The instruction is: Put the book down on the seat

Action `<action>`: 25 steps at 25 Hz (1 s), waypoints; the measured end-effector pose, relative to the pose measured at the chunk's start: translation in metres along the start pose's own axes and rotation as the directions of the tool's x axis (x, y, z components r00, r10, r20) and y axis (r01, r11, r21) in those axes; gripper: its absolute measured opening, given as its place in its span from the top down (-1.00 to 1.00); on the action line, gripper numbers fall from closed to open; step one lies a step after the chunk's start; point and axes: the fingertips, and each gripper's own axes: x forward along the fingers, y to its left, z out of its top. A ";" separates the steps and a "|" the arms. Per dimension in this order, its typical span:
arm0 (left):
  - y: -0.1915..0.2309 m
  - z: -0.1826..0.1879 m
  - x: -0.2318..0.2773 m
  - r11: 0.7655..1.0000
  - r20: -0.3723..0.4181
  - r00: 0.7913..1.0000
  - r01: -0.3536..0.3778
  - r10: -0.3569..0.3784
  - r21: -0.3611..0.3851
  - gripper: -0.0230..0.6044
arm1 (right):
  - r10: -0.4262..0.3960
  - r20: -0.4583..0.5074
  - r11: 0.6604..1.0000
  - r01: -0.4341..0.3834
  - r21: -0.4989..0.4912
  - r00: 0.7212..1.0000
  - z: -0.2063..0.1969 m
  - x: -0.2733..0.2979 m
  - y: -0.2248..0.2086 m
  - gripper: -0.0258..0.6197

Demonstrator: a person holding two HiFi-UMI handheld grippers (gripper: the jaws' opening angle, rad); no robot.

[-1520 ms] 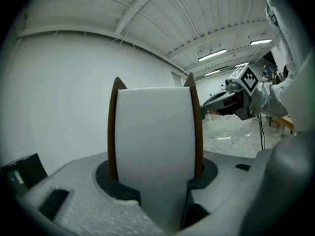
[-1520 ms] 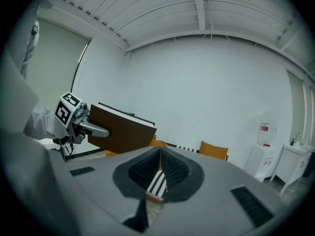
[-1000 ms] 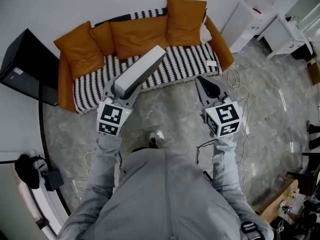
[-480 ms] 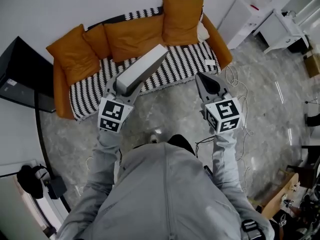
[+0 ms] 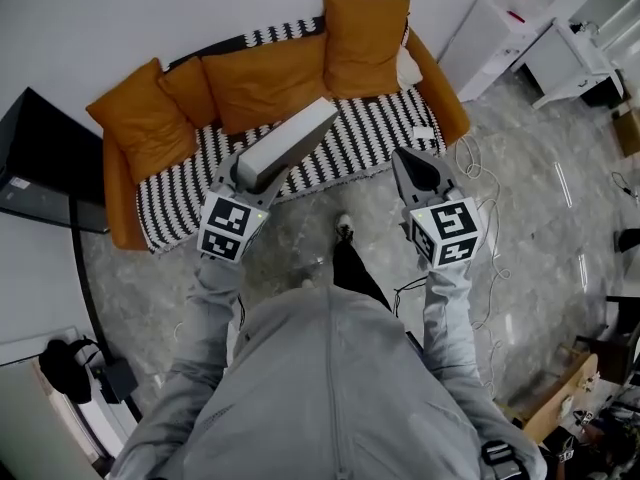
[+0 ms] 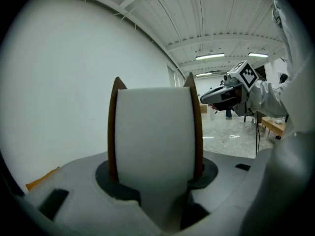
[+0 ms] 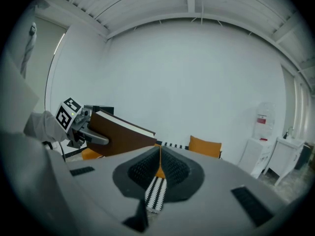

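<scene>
Below the head camera, my two grey sleeves reach out over a grey marble floor (image 5: 530, 218) towards an orange sofa (image 5: 118, 183) against a white wall. The sofa's seat (image 5: 370, 128) is covered in a black-and-white stripe, and orange cushions (image 5: 265, 78) are propped along its back.

The left gripper (image 5: 255, 178) grips the book (image 5: 290, 143) at one end. Its brown fingers (image 6: 113, 132) press on either side of the book, which fills the gap between them, its pale page edge facing the left gripper's camera. The book slopes upward and away from me, in the air. From above it lies over the front edge of the striped seat — not resting on it. In the right gripper view its cover is dark brown, with a white band of pages along the top.

The right gripper (image 5: 400, 158) hovers to the right, level with the left, near the seat's front edge and well apart from the book. Its ridged fingers (image 7: 142, 170) are closed tip to tip with nothing between them — only a sliver of stripe shows below the tips.

A small white item (image 5: 424, 128) lies on the seat's right end. A white cabinet (image 5: 490, 38) stands beyond the sofa's right arm.
</scene>
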 end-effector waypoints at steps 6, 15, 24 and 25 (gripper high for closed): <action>0.025 -0.001 0.053 1.000 -0.057 0.998 0.009 -0.010 -0.013 0.21 | 0.025 -0.026 1.000 -0.025 0.005 0.999 -0.002 0.049 -0.040 0.83; 0.046 -0.003 0.139 0.999 -0.136 0.990 0.043 -0.046 -0.022 0.21 | 0.025 -0.084 0.998 -0.020 0.061 0.996 -0.026 0.099 -0.108 0.83; 0.056 -0.009 0.214 0.994 -0.191 0.977 0.076 -0.090 -0.081 0.21 | 0.058 -0.131 0.991 -0.041 0.127 0.990 -0.056 0.134 -0.162 0.83; 0.057 -0.009 0.221 0.993 -0.195 0.976 0.077 -0.094 -0.094 0.21 | 0.065 -0.137 0.990 -0.046 0.136 0.988 -0.060 0.137 -0.167 0.83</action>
